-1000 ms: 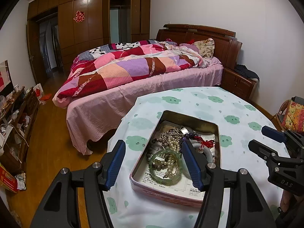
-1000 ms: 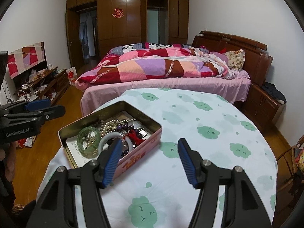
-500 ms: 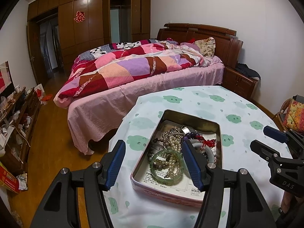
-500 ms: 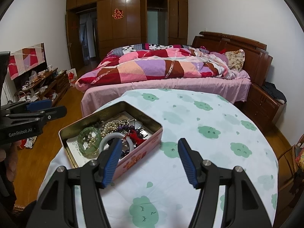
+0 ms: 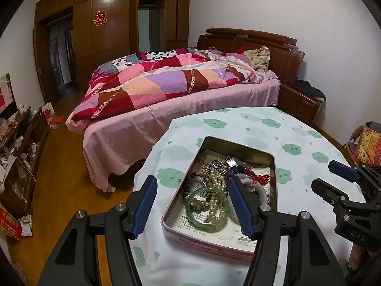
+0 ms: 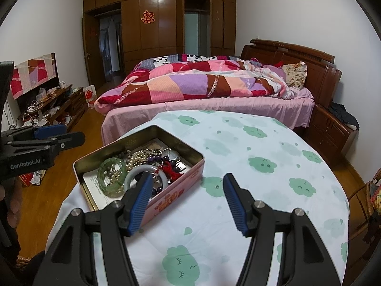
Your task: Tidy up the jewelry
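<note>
A pink open tin (image 5: 209, 242) (image 6: 176, 193) sits on the round table. It holds a green bangle (image 5: 206, 208) (image 6: 112, 178), a white bangle (image 6: 140, 171), pearl and bead strands (image 5: 218, 174) and a red tassel (image 6: 170, 168), tangled over a printed paper. My left gripper (image 5: 191, 196) is open and empty, hovering above the tin's near-left part. My right gripper (image 6: 187, 190) is open and empty, above the tin's right wall; it also shows at the right of the left wrist view (image 5: 333, 176).
The table wears a white cloth with green clouds (image 6: 262, 164). A bed with a patchwork quilt (image 5: 166, 81) stands close behind it. A wooden nightstand (image 6: 331, 126) is at right, a cluttered low cabinet (image 5: 19, 143) at left, and a wicker chair with cushion (image 5: 366, 143) at far right.
Both views have shifted only slightly; the grippers drifted a little over the tin. Both stayed open and empty, and the jewelry has not moved.
</note>
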Action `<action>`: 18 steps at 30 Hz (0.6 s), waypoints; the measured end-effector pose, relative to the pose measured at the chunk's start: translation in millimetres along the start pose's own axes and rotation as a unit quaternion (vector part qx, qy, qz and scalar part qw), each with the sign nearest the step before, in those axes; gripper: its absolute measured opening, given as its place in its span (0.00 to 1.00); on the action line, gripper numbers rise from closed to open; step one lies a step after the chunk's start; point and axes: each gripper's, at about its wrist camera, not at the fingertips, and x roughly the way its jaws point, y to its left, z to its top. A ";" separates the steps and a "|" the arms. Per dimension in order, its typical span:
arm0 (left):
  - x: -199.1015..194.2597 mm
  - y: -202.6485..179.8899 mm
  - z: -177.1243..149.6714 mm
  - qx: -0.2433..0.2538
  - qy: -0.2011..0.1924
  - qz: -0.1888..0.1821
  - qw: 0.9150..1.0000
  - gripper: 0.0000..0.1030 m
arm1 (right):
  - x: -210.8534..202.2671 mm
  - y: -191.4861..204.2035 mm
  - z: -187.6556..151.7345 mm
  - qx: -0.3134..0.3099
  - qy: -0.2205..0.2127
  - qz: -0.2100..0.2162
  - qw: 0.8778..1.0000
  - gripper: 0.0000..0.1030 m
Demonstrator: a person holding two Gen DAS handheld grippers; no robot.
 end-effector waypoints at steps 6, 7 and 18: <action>1.8 -3.4 -0.2 0.005 -0.003 0.032 0.999 0.76 | 1.6 3.6 -3.2 -0.007 0.001 -0.001 1.000 0.63; 1.9 -2.7 -0.5 0.004 -0.002 0.033 0.999 0.76 | 2.0 4.5 -4.1 -0.008 0.002 -0.001 1.000 0.63; -0.6 -1.6 -2.2 0.011 -0.012 0.032 0.999 0.77 | 3.1 7.0 -7.9 -0.007 0.003 0.000 1.000 0.63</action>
